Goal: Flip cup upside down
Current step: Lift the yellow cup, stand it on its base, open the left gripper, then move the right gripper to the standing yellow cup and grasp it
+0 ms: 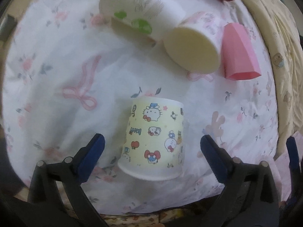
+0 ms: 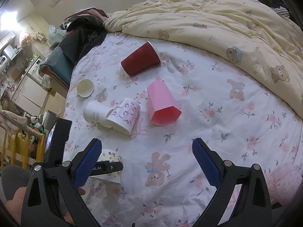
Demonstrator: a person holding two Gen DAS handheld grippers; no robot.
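Observation:
A pale yellow paper cup with cartoon prints (image 1: pixel 154 141) rests on the white flowered bedsheet (image 1: pixel 56 75), wide rim toward the camera. My left gripper (image 1: pixel 151 151) is open, its blue fingers on either side of the cup and apart from it. In the right wrist view the same cup (image 2: pixel 108 170) lies at the lower left, partly hidden by the left gripper's black finger. My right gripper (image 2: pixel 145 162) is open and empty above bare sheet.
A white cup with green print (image 1: pixel 140 11), a pink-patterned cup (image 1: pixel 191 51) and a pink faceted cup (image 1: pixel 239 54) lie on their sides. A dark red cup (image 2: pixel 141 59) and a small cream cup (image 2: pixel 85 88) lie further off. A yellow bear-print duvet (image 2: pixel 227 19) bounds the sheet.

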